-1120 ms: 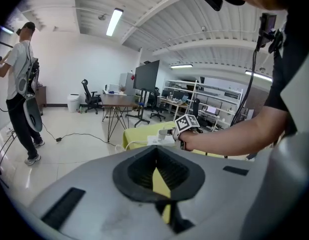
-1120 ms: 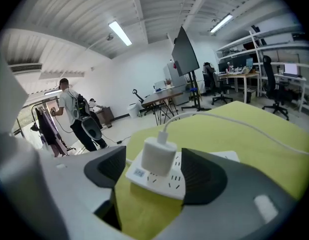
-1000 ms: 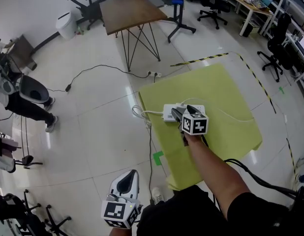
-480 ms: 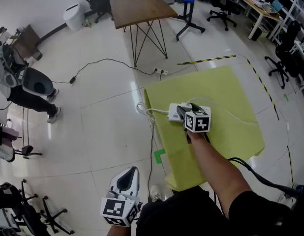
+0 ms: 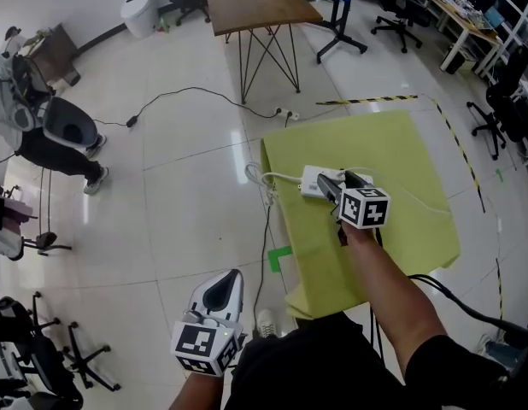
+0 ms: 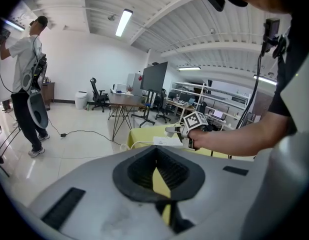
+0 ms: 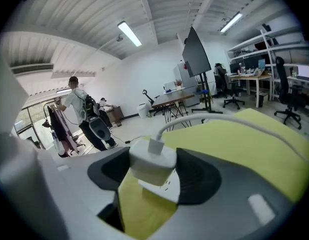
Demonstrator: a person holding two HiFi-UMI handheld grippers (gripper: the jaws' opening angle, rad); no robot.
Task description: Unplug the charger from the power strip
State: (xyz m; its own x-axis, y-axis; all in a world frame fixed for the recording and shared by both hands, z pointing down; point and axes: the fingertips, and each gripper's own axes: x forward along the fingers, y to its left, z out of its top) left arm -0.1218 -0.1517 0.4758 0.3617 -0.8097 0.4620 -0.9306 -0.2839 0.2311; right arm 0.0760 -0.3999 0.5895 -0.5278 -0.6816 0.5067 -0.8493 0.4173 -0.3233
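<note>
Since a second ago the right gripper [image 5: 341, 181] has stayed at the strip [image 5: 313, 180] and its jaws have just been closing with the charger [image 7: 150, 160] between them. The pads now clamp the charger's sides, and a white cable [image 7: 204, 118] leaves its far face. The charger sits right over the strip on the green cloth [image 5: 384, 143]; can't tell if the prongs are out. Left gripper [image 5: 221, 301] hasn't moved: low by the body, jaws together, empty.
</note>
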